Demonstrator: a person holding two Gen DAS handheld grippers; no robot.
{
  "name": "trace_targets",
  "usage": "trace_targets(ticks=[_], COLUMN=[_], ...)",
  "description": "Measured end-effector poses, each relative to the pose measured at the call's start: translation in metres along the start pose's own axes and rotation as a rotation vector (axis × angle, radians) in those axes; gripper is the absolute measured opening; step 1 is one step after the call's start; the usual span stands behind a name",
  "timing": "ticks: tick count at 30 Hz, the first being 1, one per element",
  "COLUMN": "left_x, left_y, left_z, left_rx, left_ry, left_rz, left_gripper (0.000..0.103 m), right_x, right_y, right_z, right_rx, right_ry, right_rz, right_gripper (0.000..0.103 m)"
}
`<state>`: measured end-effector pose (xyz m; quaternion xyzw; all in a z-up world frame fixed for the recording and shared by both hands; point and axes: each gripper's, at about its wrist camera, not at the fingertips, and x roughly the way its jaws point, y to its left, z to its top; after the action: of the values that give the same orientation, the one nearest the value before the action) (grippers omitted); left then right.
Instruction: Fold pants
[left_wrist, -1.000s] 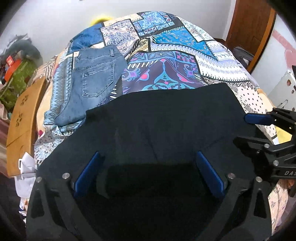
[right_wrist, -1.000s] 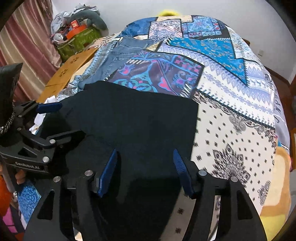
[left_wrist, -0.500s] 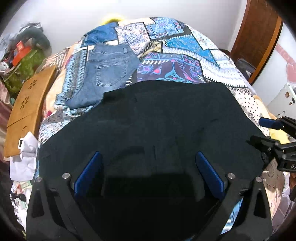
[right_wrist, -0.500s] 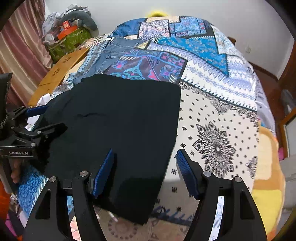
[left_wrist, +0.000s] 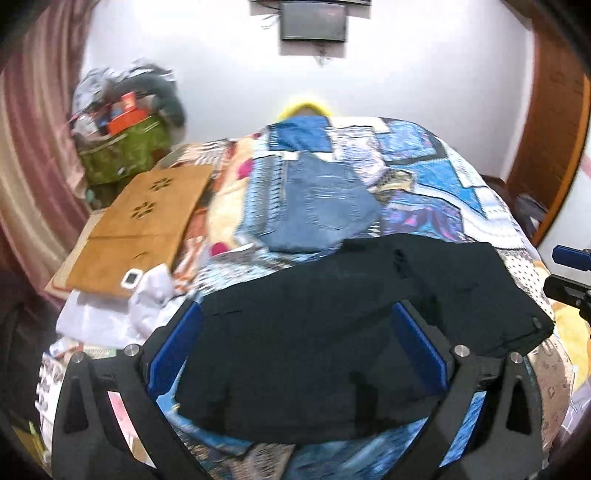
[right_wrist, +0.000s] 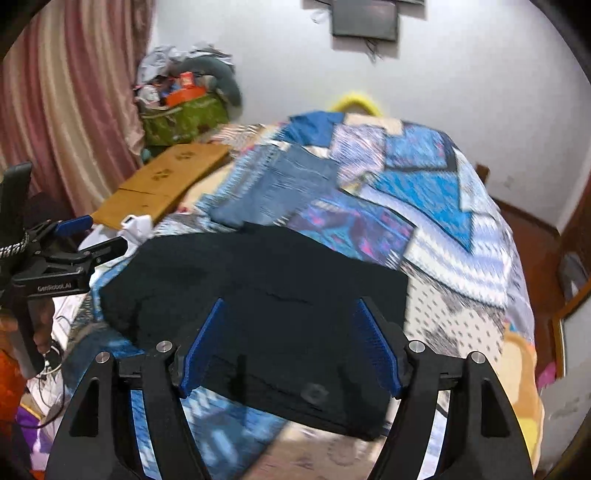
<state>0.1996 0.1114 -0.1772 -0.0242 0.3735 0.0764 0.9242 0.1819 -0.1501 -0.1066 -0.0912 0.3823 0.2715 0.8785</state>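
The black pants (left_wrist: 351, 325) lie folded in a flat rectangle at the near end of the patterned bed (left_wrist: 424, 173); they also show in the right wrist view (right_wrist: 266, 295). My left gripper (left_wrist: 295, 343) is open and empty, raised over the pants' near left part. My right gripper (right_wrist: 290, 339) is open and empty, raised over their near right part. Each gripper shows at the edge of the other's view: the right one (left_wrist: 570, 273), the left one (right_wrist: 88, 240).
Folded blue jeans (left_wrist: 325, 203) lie on the bed beyond the black pants. A wooden lap desk (left_wrist: 144, 225) and white cloth (left_wrist: 151, 291) sit at the left, with a green bag (left_wrist: 122, 151) of clutter by the curtain. A wooden door (left_wrist: 546, 147) stands right.
Both grippers have pulled back toward me and tilted up, so the far wall now shows. The pants now lie farther from the fingers. Both stay open.
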Motion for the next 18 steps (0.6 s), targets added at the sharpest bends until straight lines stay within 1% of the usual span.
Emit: trace_targets(ticks=[3, 5, 8, 9, 11, 13, 16, 18], left_x=[0.003, 0.009, 0.022, 0.028, 0.036, 0.042, 0.049, 0.052], left_y=[0.025, 0.039, 0.060, 0.065, 0.069, 0.074, 0.078, 0.083], left_z=[-0.014, -0.024, -0.042, -0.048, -0.058, -0.067, -0.077, -0.087], left_rx=[-0.032, -0.062, -0.155, -0.183, -0.217, -0.245, -0.291, -0.355], left_ry=[0.040, 0.080, 0.171, 0.208, 0.256, 0.292, 0.343, 0.368], left_rz=[0.019, 0.020, -0.030, -0.058, -0.091, -0.119, -0.170, -0.200], left_gripper=[0.103, 0.103, 0.103, 0.103, 0.103, 0.103, 0.103, 0.103], right_x=[0.014, 0.032, 0.054, 0.062, 0.079, 0.087, 0.085, 0.085], right_y=[0.021, 0.030, 0.033, 0.032, 0.027, 0.023, 0.021, 0.024], right_z=[0.001, -0.001, -0.008, -0.010, -0.016, -0.022, -0.027, -0.028], right_rx=[-0.036, -0.045, -0.017, 0.001, 0.045, 0.081, 0.093, 0.079], right_ry=[0.007, 0.036, 0.095, 0.118, 0.167, 0.194, 0.193, 0.199], right_rz=[0.013, 0.022, 0.032, 0.031, 0.041, 0.060, 0.080, 0.077], right_gripper=[0.069, 0.069, 0.069, 0.069, 0.069, 0.069, 0.070, 0.070])
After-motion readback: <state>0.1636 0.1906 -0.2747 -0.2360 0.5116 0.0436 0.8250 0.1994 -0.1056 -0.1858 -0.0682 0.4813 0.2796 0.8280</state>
